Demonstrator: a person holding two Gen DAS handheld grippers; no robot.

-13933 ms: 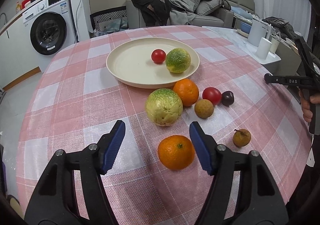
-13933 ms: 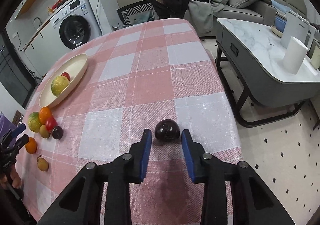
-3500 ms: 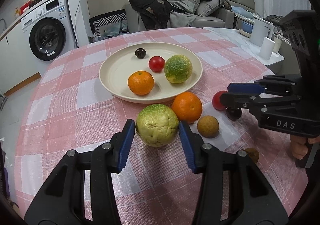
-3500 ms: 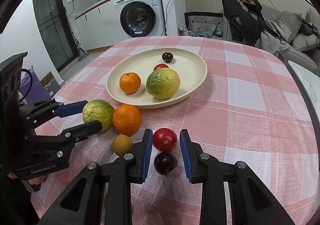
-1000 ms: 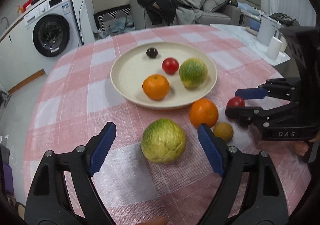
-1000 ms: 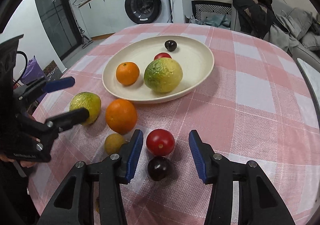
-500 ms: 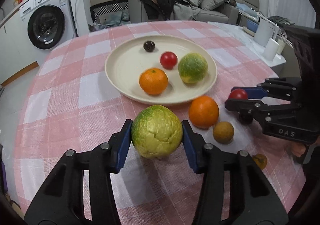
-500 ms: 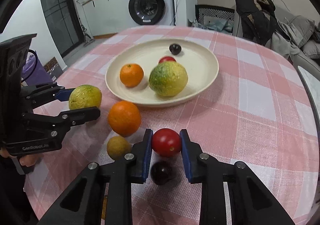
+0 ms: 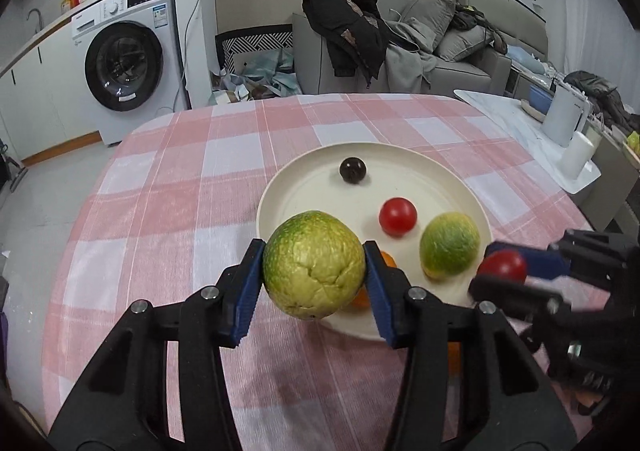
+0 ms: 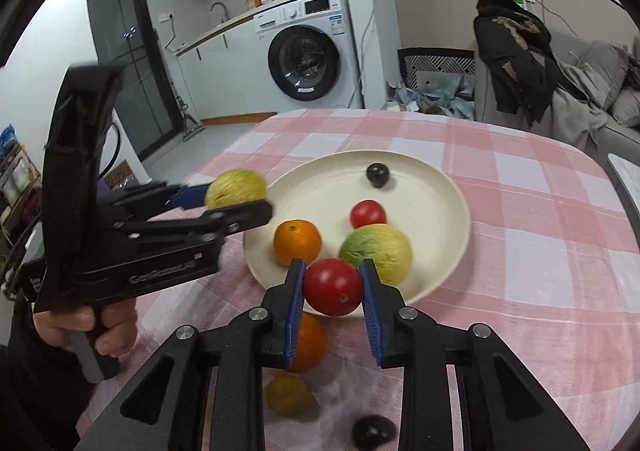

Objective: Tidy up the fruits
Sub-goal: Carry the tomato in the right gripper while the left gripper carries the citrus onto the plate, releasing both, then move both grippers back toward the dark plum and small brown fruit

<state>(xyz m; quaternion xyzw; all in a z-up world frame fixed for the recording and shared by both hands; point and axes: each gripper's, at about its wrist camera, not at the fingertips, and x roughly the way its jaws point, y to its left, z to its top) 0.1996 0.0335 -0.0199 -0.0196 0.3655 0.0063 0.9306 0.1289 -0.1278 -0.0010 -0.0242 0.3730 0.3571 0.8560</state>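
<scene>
Cream round plate (image 10: 448, 271) already has 4 fruits. Left gripper (image 9: 314, 279) clamps a big bumpy green-yellow citrus (image 9: 314, 265) above plate's near-left rim; right gripper (image 10: 332, 287) clamps a red tomato (image 10: 334, 286) over near rim. Left on the pink checked tablecloth (image 10: 540, 251): orange (image 10: 310, 343), small brown fruit (image 10: 288, 395), dark plum (image 10: 374, 433).

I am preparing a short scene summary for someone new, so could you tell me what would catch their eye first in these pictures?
First, the big bumpy green fruit clamped in the left hand-held gripper, raised near the cream plate. Next, the red tomato squeezed in the right hand-held gripper at the plate's near rim. The plate, on the pink checked tablecloth, already holds four fruits.
</scene>
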